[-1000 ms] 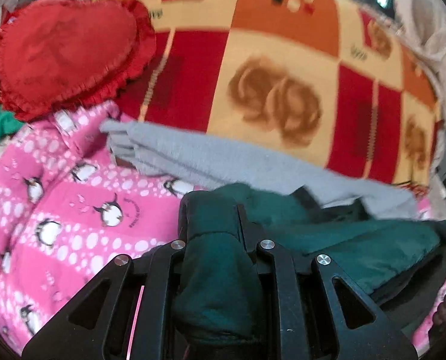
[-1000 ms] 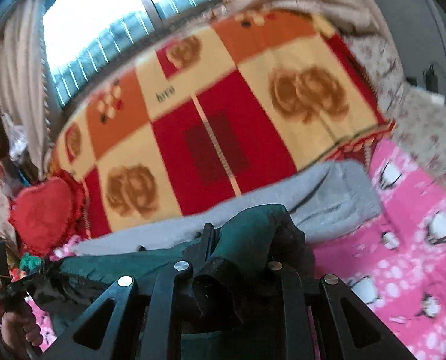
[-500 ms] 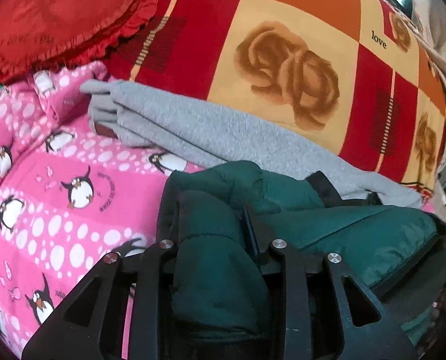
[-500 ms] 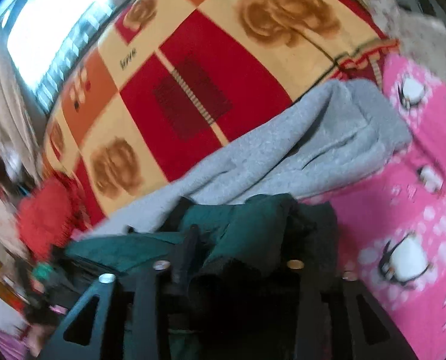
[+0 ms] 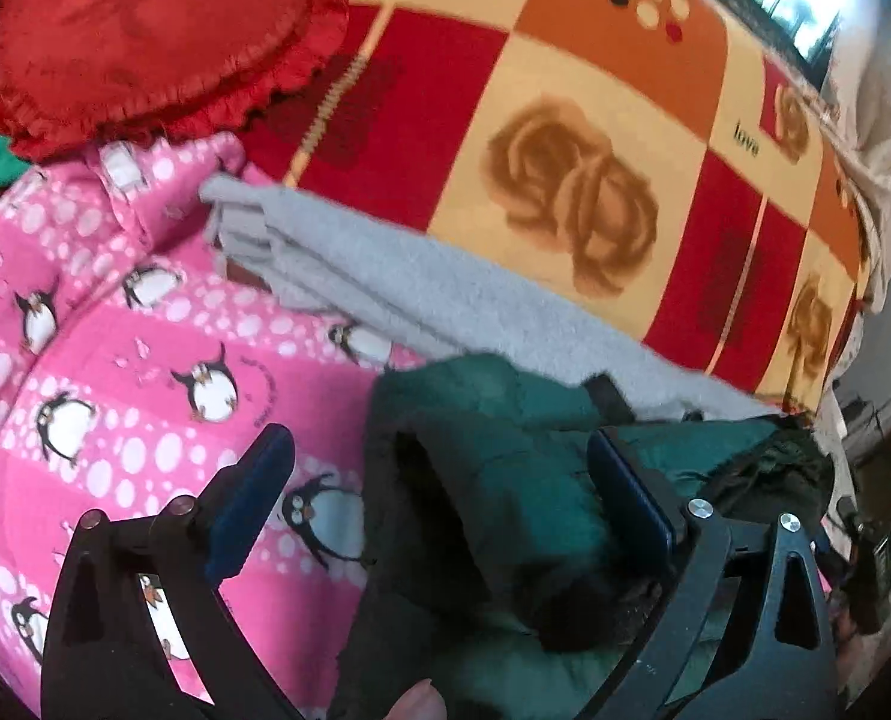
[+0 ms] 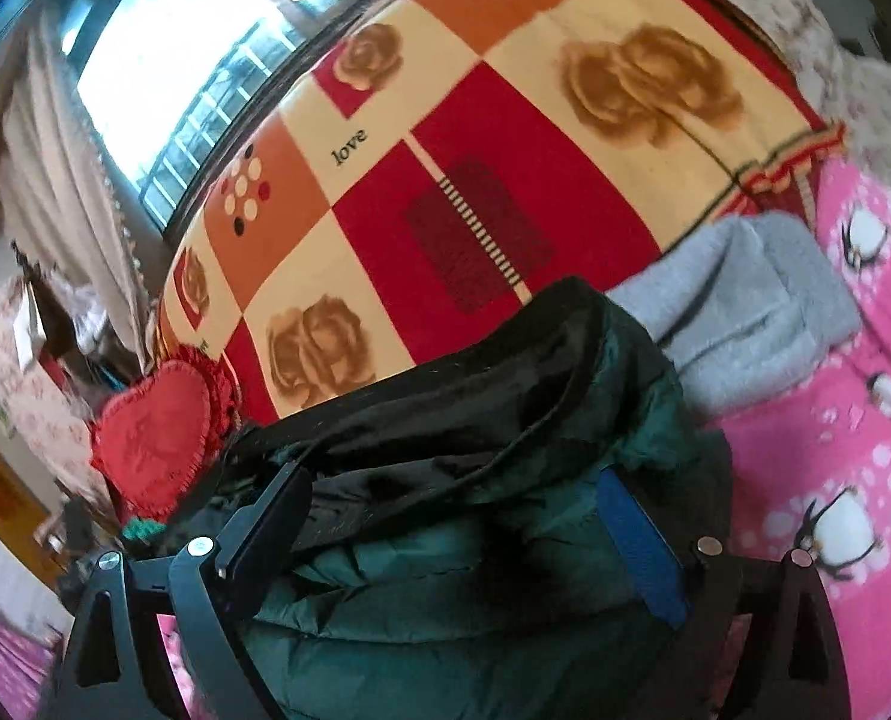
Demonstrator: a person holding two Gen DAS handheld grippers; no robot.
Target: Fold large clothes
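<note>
Left hand-held gripper point(image 5: 439, 480): jaws spread wide, blue pads visible, gripping nothing. The dark green padded jacket point(image 5: 505, 498) lies bunched between the fingers, against the right-hand one; the left-hand finger stands clear of it over the pink penguin-print bedcover point(image 5: 115, 372).

Right hand-held gripper point(image 6: 463, 516): jaws likewise spread wide, not pinching. The same jacket point(image 6: 463, 570) fills the gap between the fingers, its black lining point(image 6: 445, 408) turned up just beyond the tips.

Grey fleece garment point(image 5: 397, 282): folded, lying just beyond the jacket and touching its far edge; in the right wrist view it sits ahead and to the right point(image 6: 745, 324).

Checked blanket point(image 5: 565, 138): red, orange and cream squares with brown roses and the word "love", beyond the grey garment point(image 6: 505, 180).

Red heart-shaped cushion point(image 5: 145, 30): frilled edge, far ahead and left of the left hand-held gripper, resting on blanket and bedcover; left of the right one point(image 6: 151, 432).

Window point(image 6: 205, 42): farthest, behind the blanket, with a pale curtain point(image 6: 67, 150) to its left.
</note>
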